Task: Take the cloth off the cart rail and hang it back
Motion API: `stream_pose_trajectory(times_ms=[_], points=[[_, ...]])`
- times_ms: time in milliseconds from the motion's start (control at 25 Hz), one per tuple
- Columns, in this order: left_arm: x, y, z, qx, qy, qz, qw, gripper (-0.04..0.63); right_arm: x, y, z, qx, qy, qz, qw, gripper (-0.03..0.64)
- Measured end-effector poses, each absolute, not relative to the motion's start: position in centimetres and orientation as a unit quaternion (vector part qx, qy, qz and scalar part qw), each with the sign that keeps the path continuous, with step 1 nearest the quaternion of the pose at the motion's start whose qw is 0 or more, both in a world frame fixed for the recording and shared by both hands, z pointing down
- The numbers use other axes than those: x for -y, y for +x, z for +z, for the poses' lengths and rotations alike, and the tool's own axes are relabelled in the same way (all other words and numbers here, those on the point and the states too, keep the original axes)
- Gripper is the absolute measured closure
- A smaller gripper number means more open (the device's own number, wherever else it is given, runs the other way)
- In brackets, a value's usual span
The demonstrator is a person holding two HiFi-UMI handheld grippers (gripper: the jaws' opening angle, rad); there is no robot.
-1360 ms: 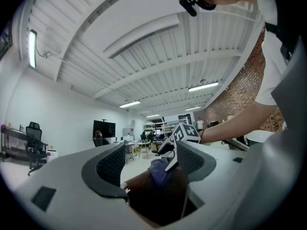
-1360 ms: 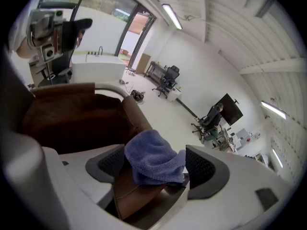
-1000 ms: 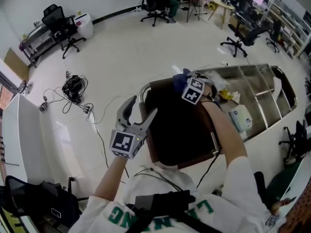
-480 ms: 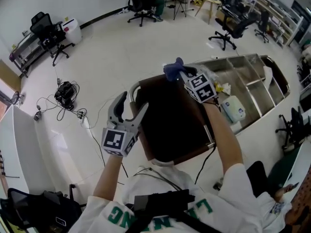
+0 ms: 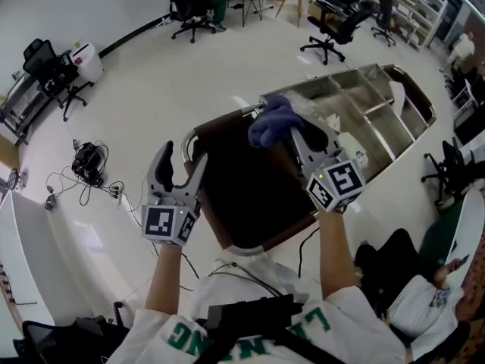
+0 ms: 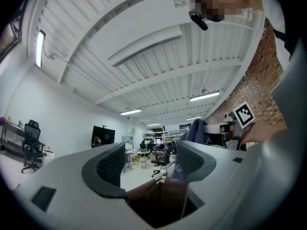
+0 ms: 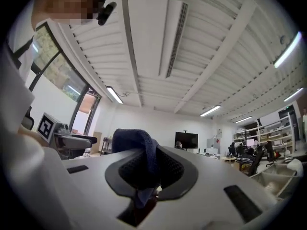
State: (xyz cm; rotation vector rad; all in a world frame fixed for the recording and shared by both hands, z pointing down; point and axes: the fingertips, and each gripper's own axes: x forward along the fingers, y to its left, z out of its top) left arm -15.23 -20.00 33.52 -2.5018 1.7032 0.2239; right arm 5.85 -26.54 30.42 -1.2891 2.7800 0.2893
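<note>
The cloth (image 5: 271, 121), a bunched blue wad, is off the rail (image 5: 220, 130) and held up over the near end of the cart (image 5: 409, 89), above its dark brown end panel (image 5: 250, 196). The right gripper (image 5: 297, 131) has its fingers closed on it. The right gripper view shows the two pads pressed together, a fold of cloth humped over their top and a tail hanging below. In the head view the wad covers those tips. Only the head view shows the steel cart's compartments, the curved rail, and office chairs (image 5: 326, 32) across the pale floor (image 5: 136, 97). There the left gripper (image 5: 183, 158) sits by the rail's left corner, fingers apart with nothing between them. Its own view looks between them to the cart's edge, and catches the cloth and the right gripper's marker cube (image 6: 244, 115) off to its right.
</note>
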Motion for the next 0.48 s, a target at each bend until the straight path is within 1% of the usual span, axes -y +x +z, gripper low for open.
stream_pose_trajectory(times_ms=[120,240,480], points=[[19.6,-14.6,33.5,-0.557,-0.825,0.080,0.055,0.278,23.4,6.0,30.8,-0.899,-0.425,0.092,0.058,0.560],[19.1,-14.1,33.8,-0.551,-0.829,0.086,0.041,0.278,21.0,5.3,31.5,-0.900,-0.421,0.083,0.071,0.560],[18.7,-13.5,35.2,-0.535,-0.839,0.088,0.042,0.282,19.5,3.6,32.5,-0.913,-0.397,0.067,0.069,0.560]])
